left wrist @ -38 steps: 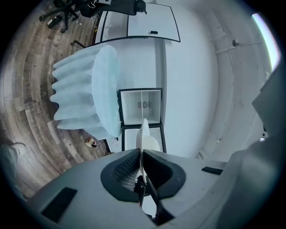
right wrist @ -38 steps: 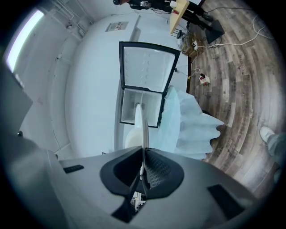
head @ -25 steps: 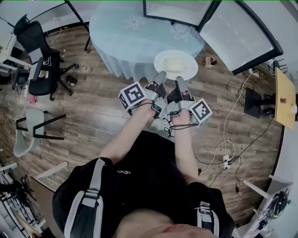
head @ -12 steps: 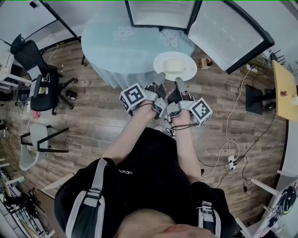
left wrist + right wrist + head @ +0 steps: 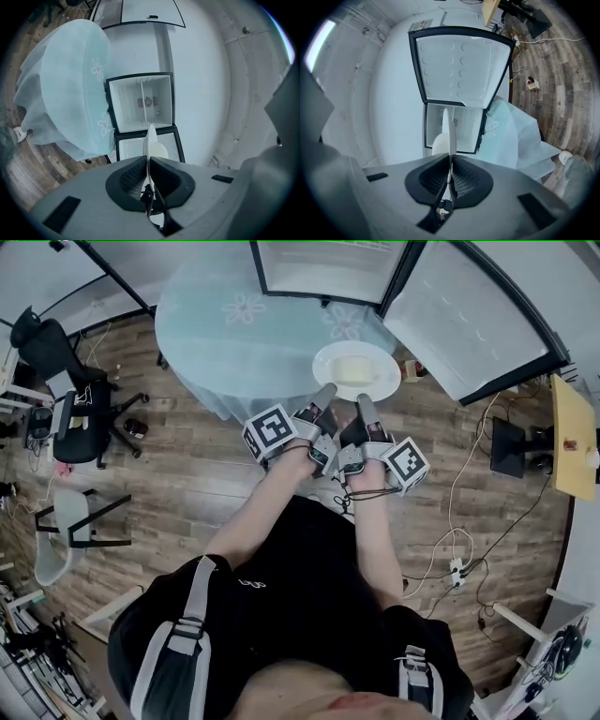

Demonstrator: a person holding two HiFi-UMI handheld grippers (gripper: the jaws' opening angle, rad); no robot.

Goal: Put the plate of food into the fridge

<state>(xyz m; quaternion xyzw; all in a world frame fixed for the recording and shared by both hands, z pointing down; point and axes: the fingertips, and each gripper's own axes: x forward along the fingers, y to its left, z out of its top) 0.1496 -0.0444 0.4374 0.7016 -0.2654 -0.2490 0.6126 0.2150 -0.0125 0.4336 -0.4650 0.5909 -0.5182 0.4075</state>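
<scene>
While outstretched, both grippers (image 5: 326, 392) (image 5: 361, 401) on plate (image 5: 386, 377)

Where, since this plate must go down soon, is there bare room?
Both fridge bays, either side of its middle shelf, look bare. The clothed table beside it looks bare too. It is crowded only at the near rim of the plate, where left gripper and right gripper clamp side by side.

Smooth white surfaces against cloth and wood grain

The round white plate (image 5: 354, 371) looks smooth and faintly glossy. The pale blue tablecloth (image 5: 234, 329) is soft matt cloth, draped and printed with flowers. The brown plank floor (image 5: 178, 474) shows matt wood grain. The white fridge (image 5: 459, 65) is lined in smooth, dimpled moulded plastic. The left gripper (image 5: 149, 161) and right gripper (image 5: 450, 159) have matt grey plastic shells and finely ribbed black pads (image 5: 132, 174).
</scene>
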